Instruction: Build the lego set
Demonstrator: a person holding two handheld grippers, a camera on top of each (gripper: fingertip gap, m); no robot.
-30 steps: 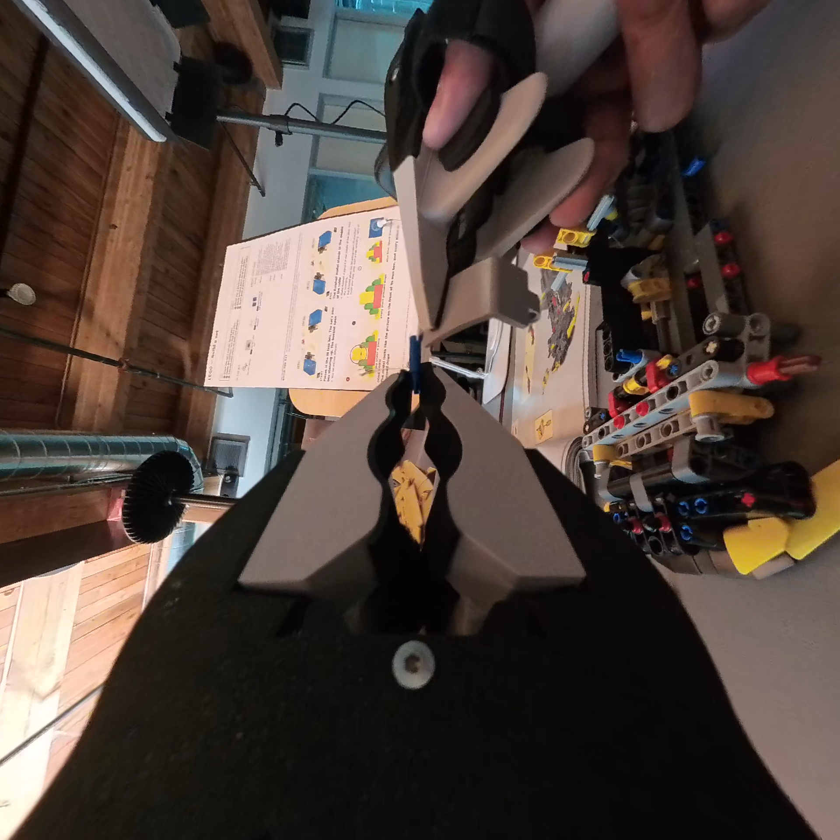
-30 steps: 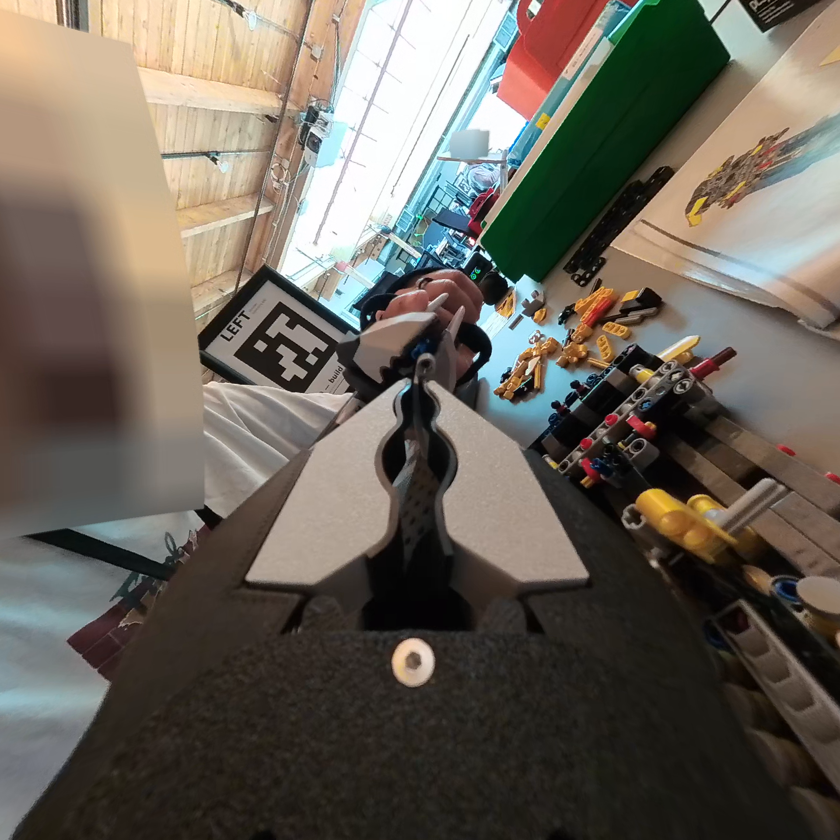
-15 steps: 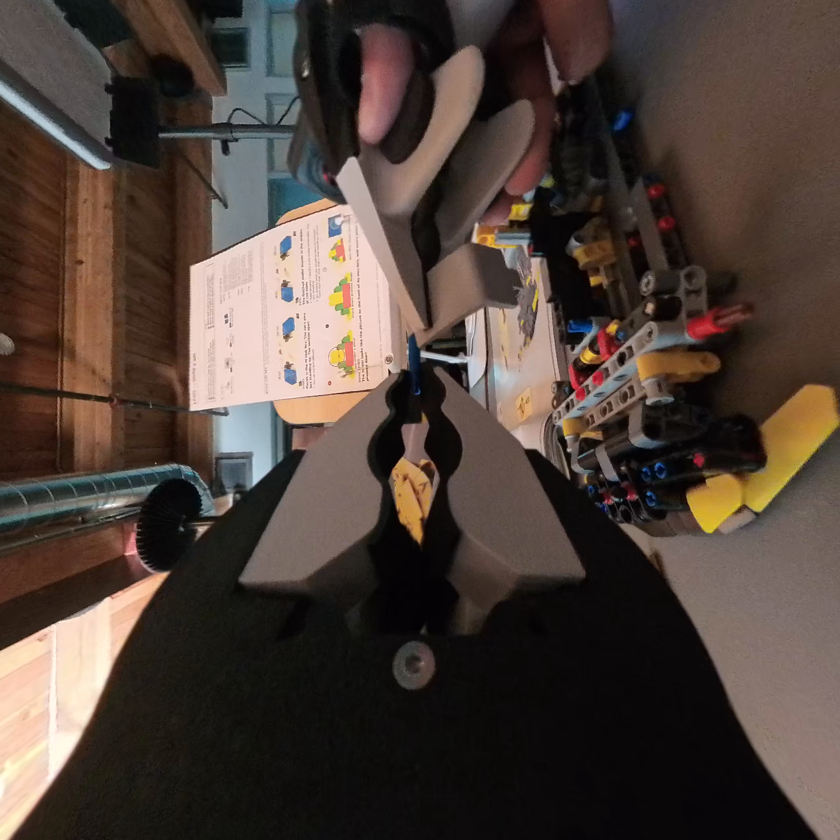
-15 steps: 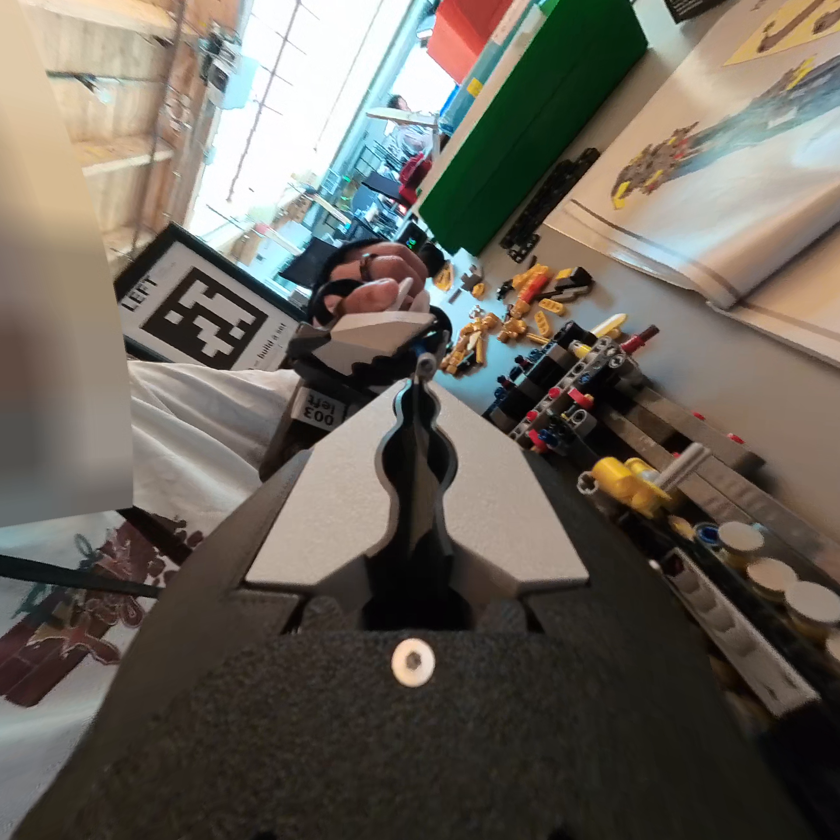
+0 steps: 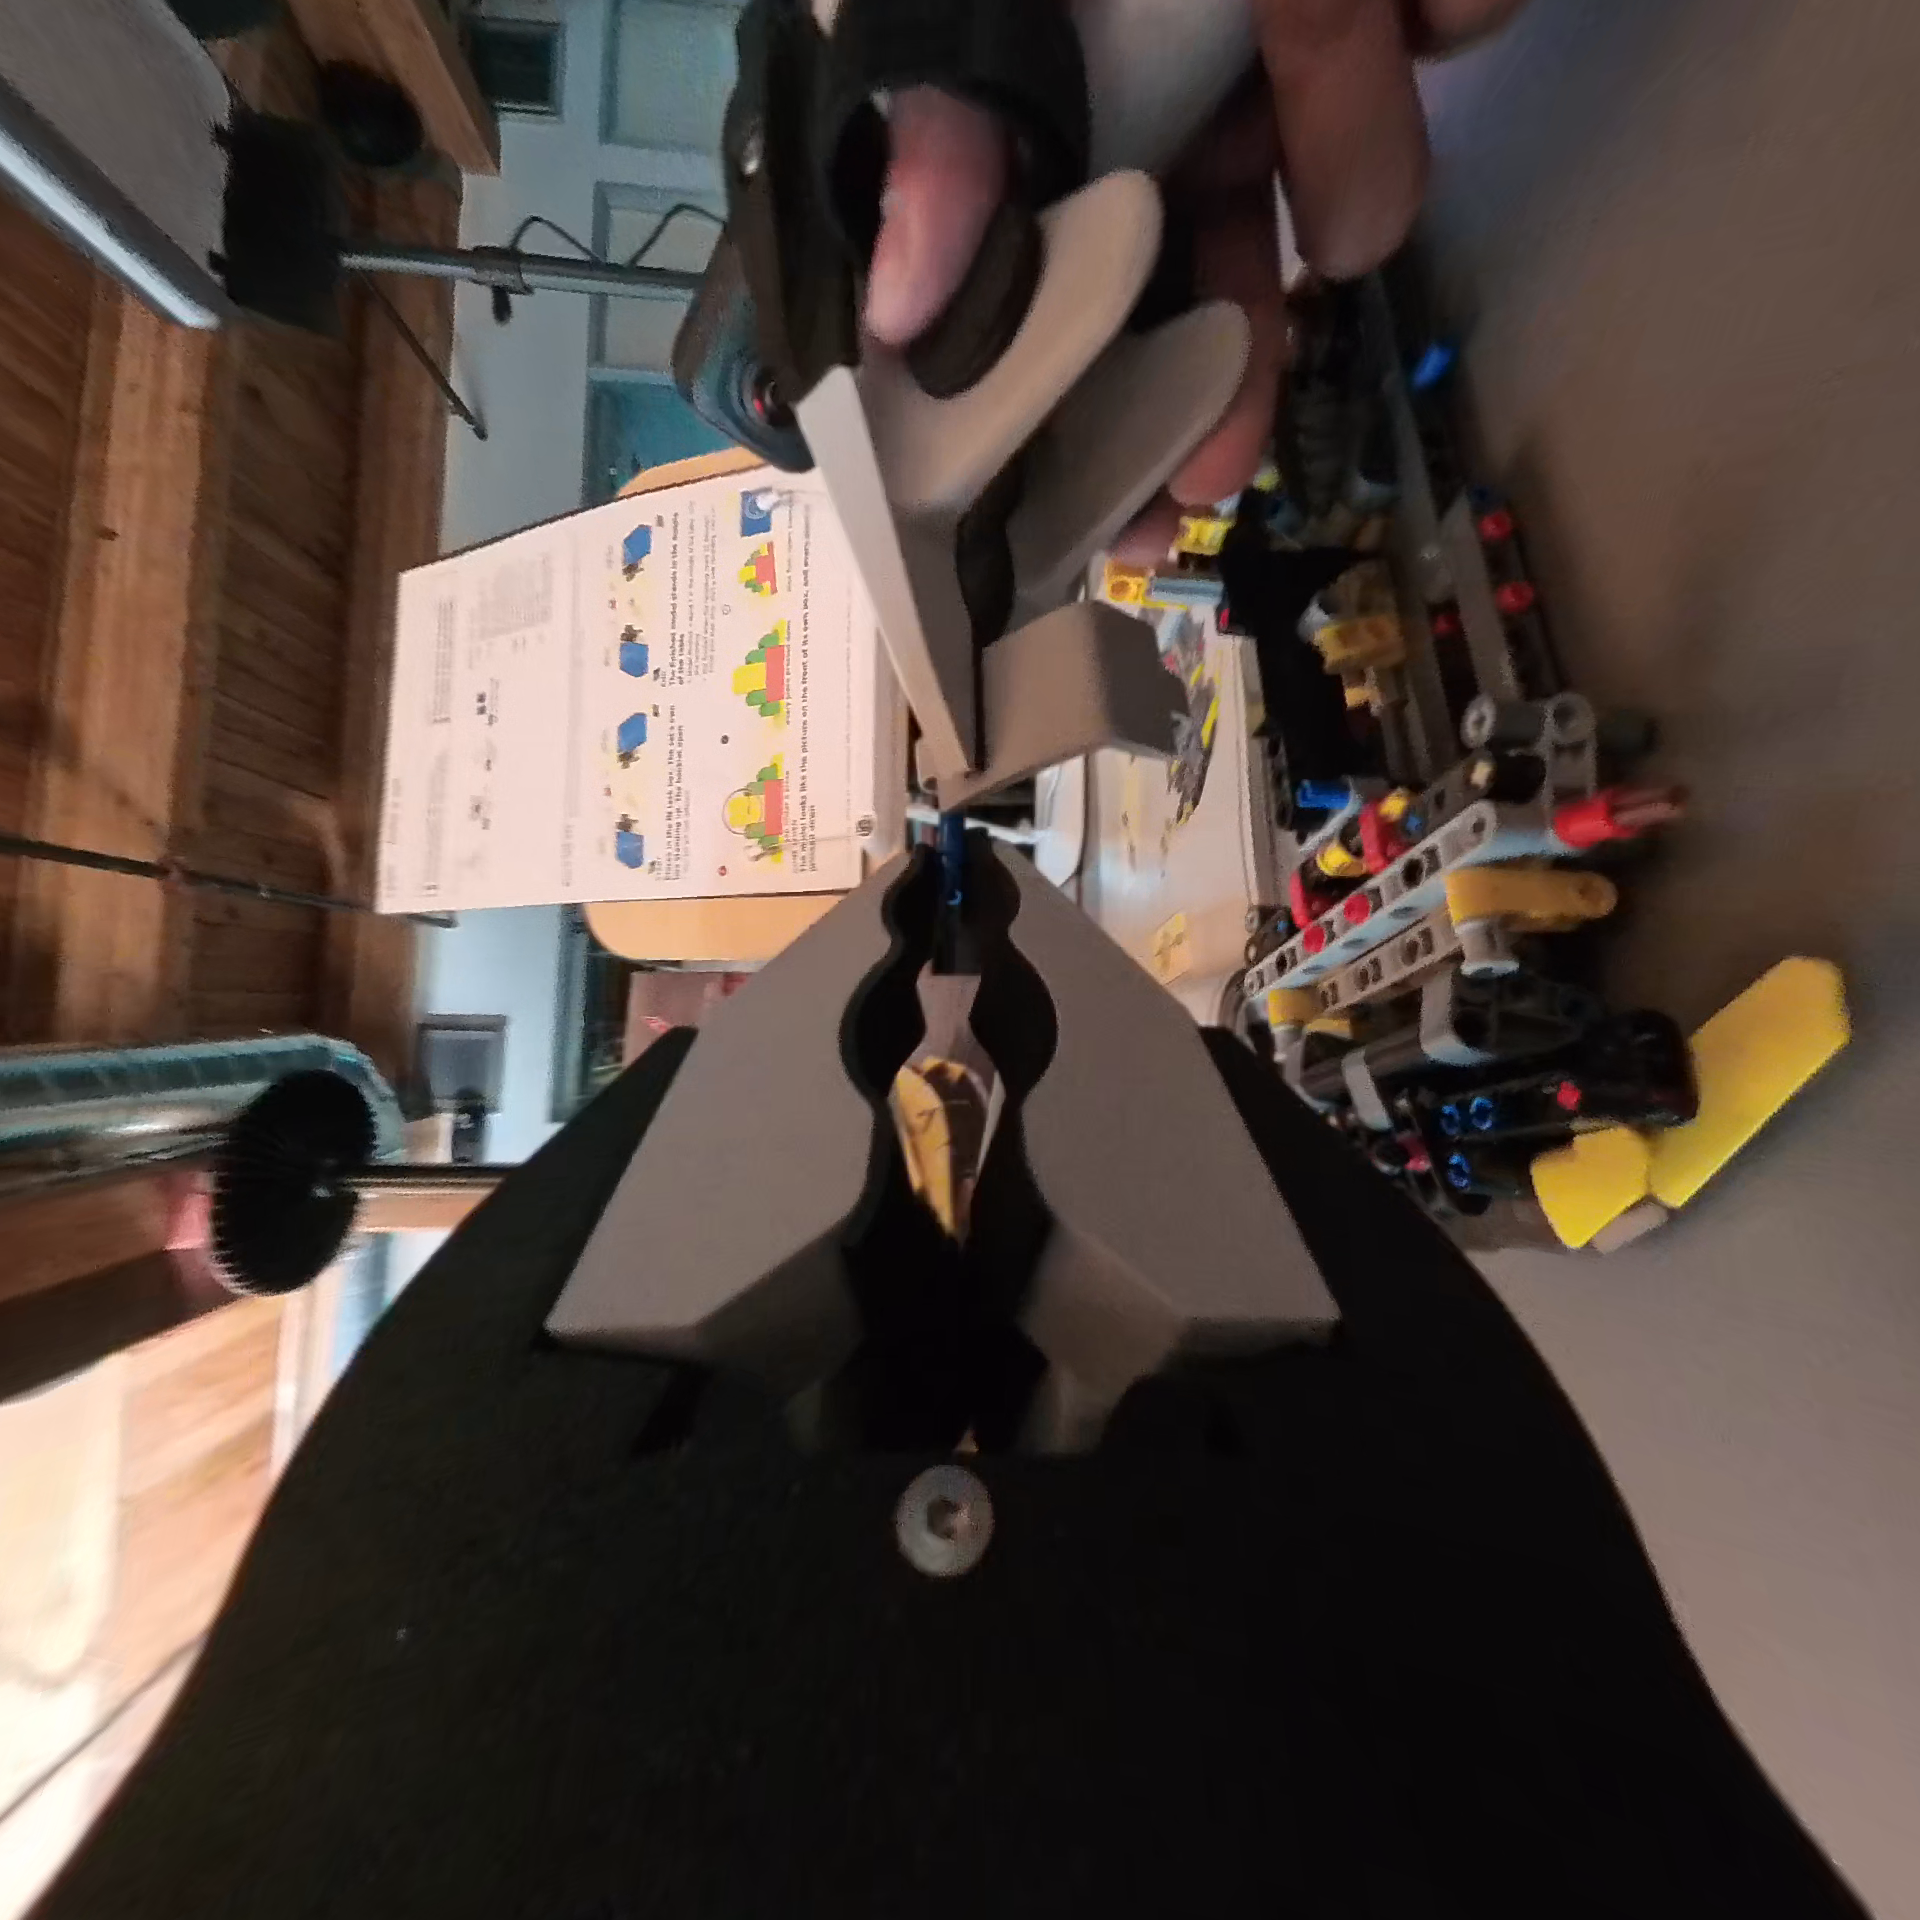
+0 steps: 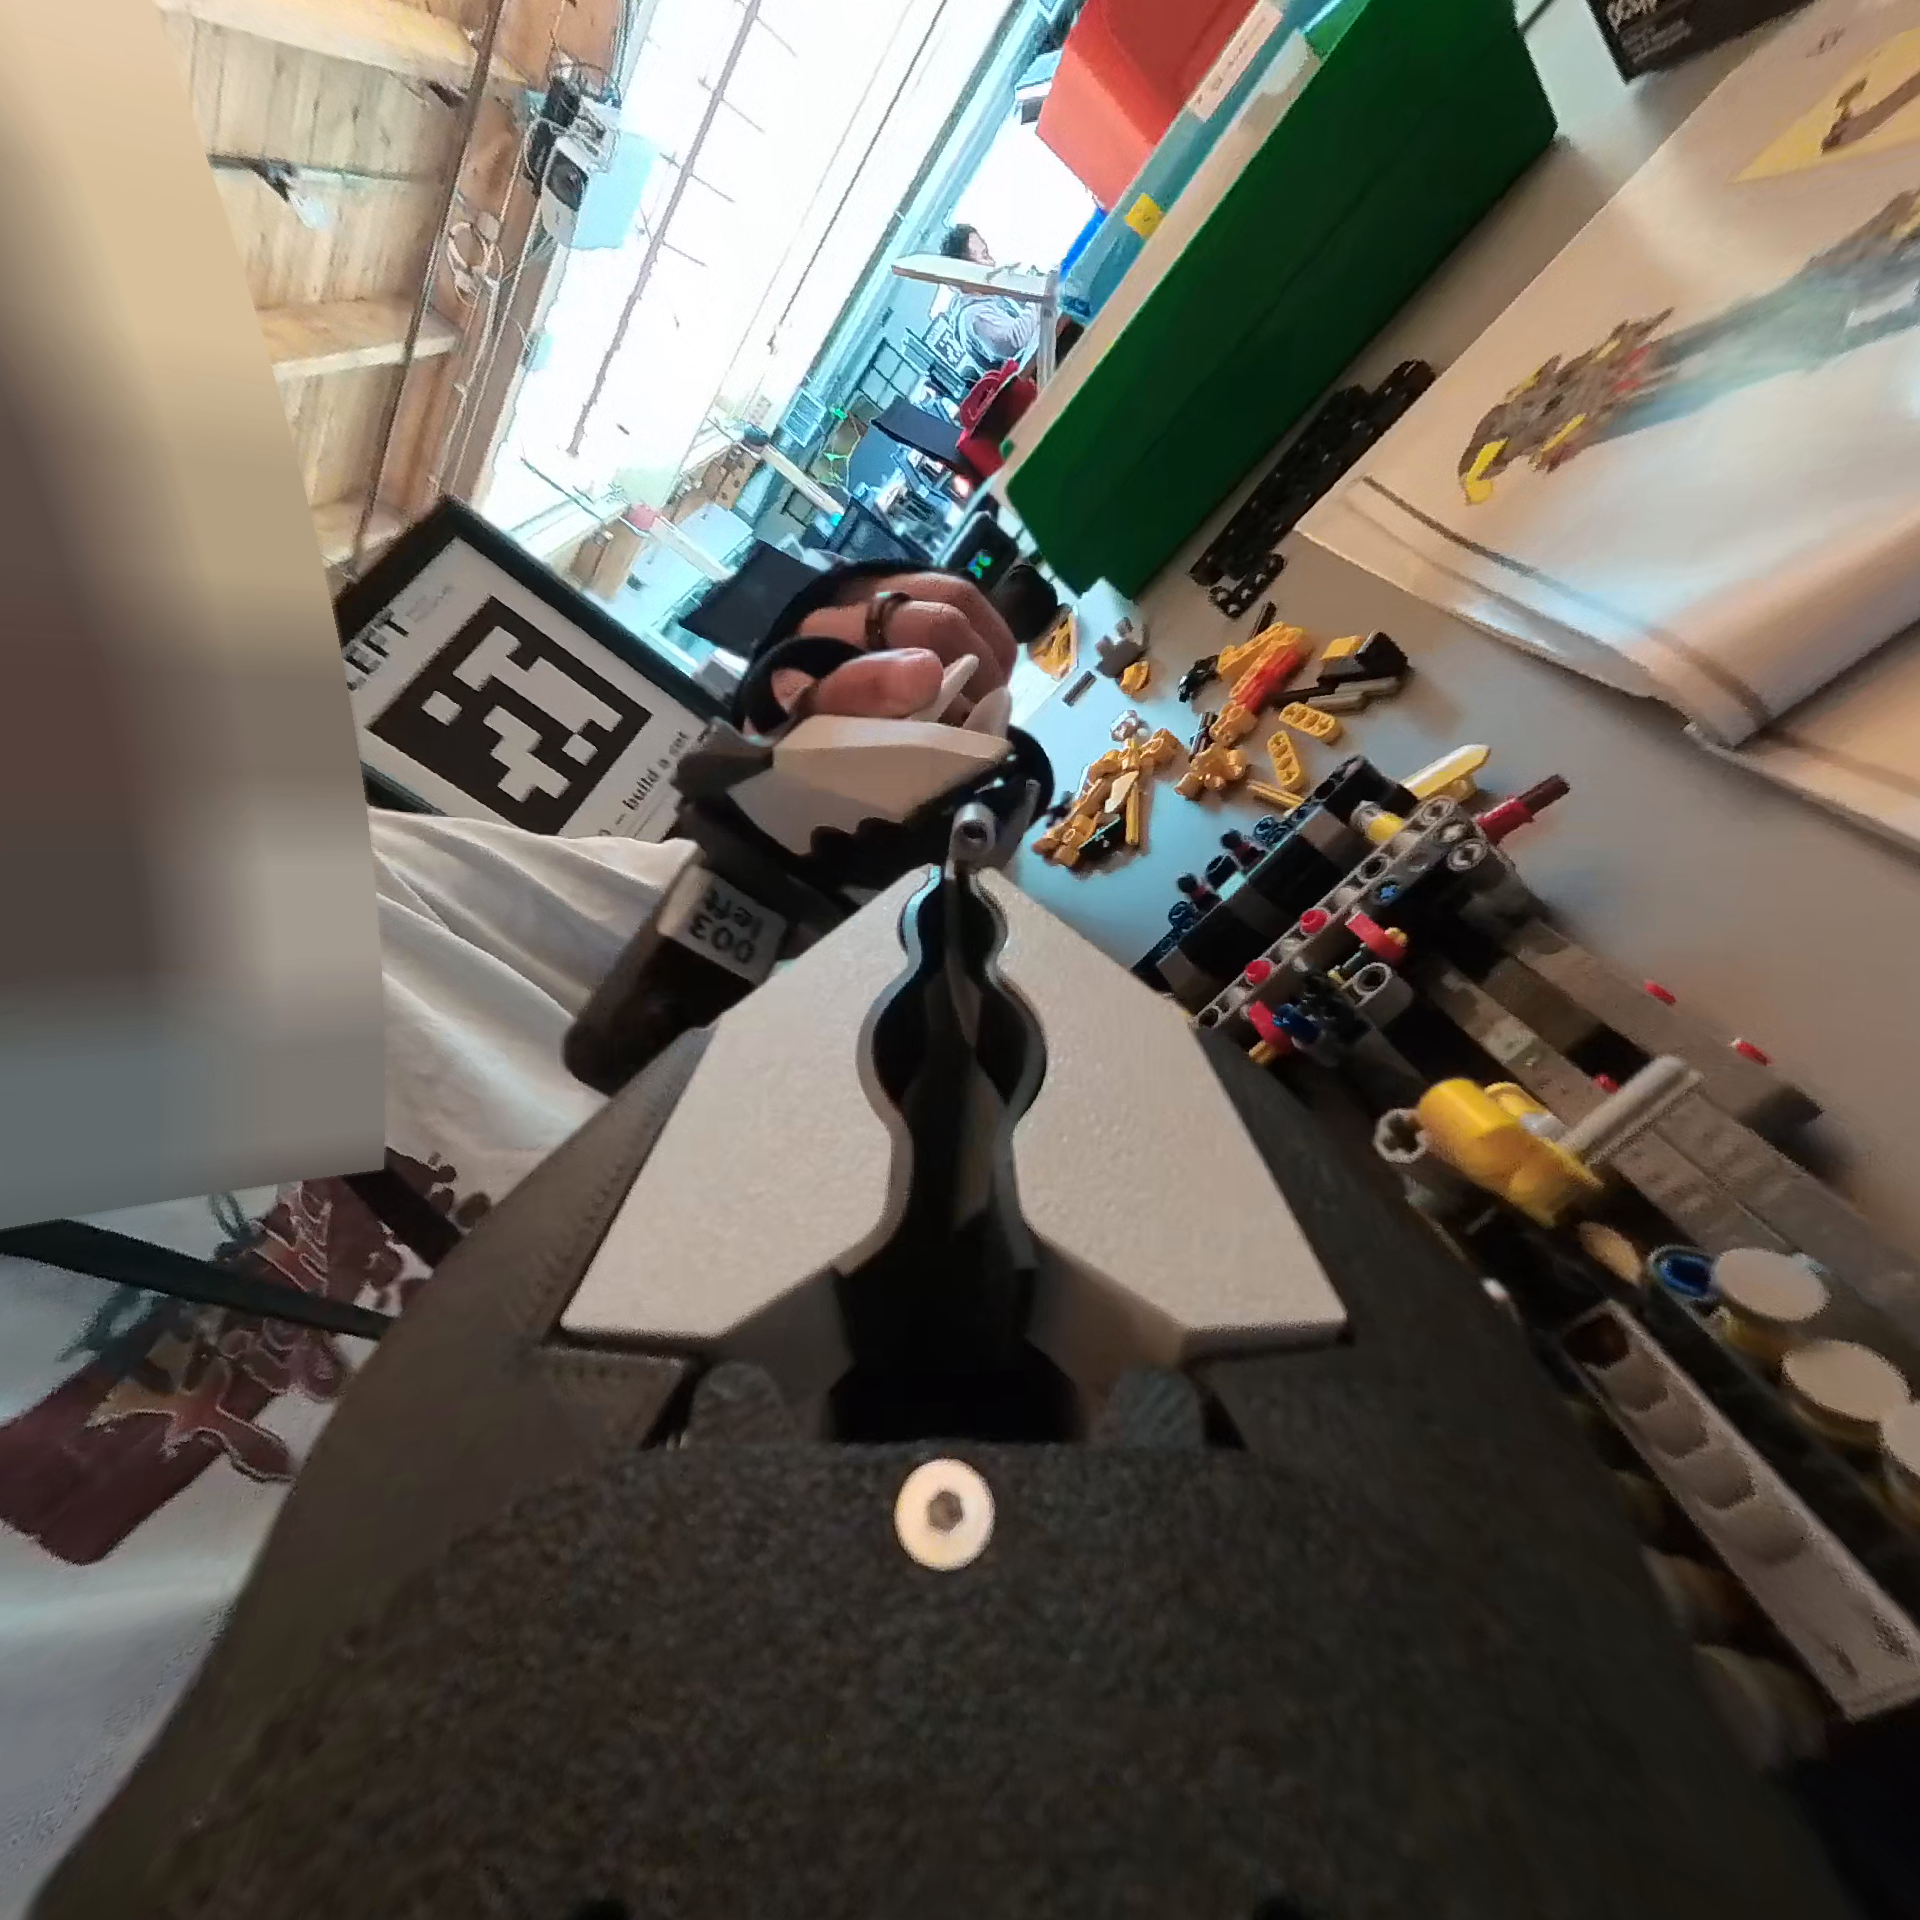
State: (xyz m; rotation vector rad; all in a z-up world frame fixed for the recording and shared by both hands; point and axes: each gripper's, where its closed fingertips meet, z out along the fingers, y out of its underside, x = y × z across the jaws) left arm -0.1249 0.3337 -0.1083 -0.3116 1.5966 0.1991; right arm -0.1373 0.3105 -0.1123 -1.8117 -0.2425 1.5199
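My left gripper [image 5: 951, 868] is shut on a small blue pin [image 5: 951, 883] at its fingertips. My right gripper [image 5: 954, 777] comes in from above, tip to tip with it, held by a hand. In the right wrist view my right gripper [image 6: 961, 883] is shut on a small grey piece [image 6: 974, 829] with a round end. The left gripper [image 6: 992, 779] is just beyond it. Both are held in the air. The part-built model [image 5: 1455, 935] of grey, black and yellow beams lies on the grey table [image 5: 1714, 520]; it also shows in the right wrist view [image 6: 1351, 935].
Loose gold and yellow pieces [image 6: 1195, 748] lie past the model. An open instruction booklet [image 6: 1662, 416], black beams [image 6: 1309, 488] and a green box [image 6: 1247, 312] stand farther back. A printed sheet [image 5: 623, 717] stands behind the grippers. A person's white shirt [image 6: 499, 935] is close on the left. My two grippers' fingertips are within a few centimetres of each other.
The grippers stay tip to tip while both views tilt and shift. In the right wrist view the left gripper has moved a little up and left, and the grey piece's round end now shows.
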